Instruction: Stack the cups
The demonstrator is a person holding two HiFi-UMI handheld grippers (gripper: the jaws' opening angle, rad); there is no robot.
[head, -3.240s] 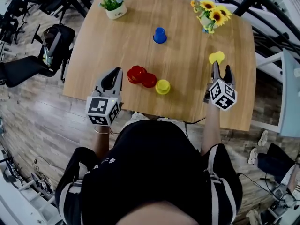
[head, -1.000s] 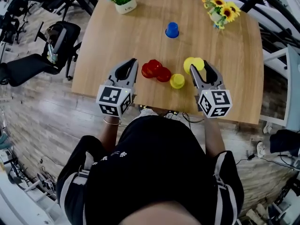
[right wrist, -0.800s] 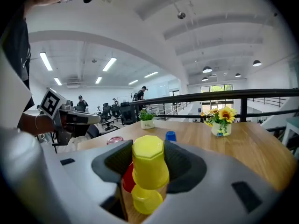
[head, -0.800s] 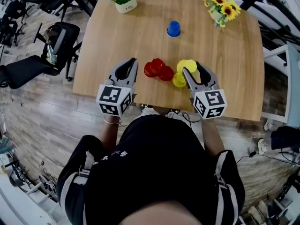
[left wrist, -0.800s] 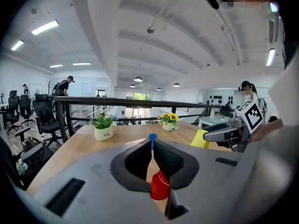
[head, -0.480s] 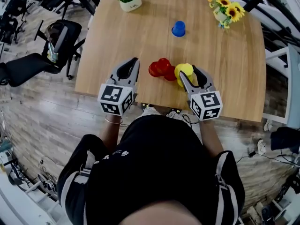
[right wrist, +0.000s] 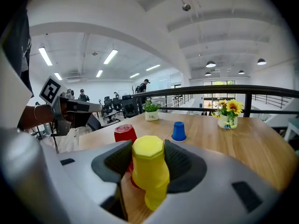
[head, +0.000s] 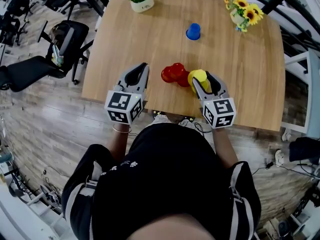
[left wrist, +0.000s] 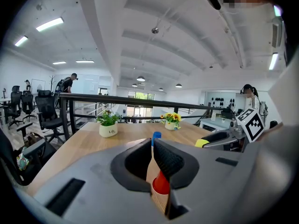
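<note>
While clamped across the upturned yellow cup (right wrist: 148,171) in the jaws of the right gripper (right wrist: 148,152), judge it as light, thin-walled plastic: stiff enough to carry, likely to buckle or slip under a hard squeeze. Grip at mid-wall. Hold directly above the second yellow cup (right wrist: 154,200) near the front edge of the bench (head: 135,39), just beside the red cups (head: 174,73). Lower squarely. Keep the left gripper (left wrist: 153,146), jaws nearly together and empty, clear. Blue cup (head: 193,31) well apart, farther back.

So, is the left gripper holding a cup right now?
No, the left gripper has its jaws shut on nothing, and the red cup stands beyond them, untouched.
</note>
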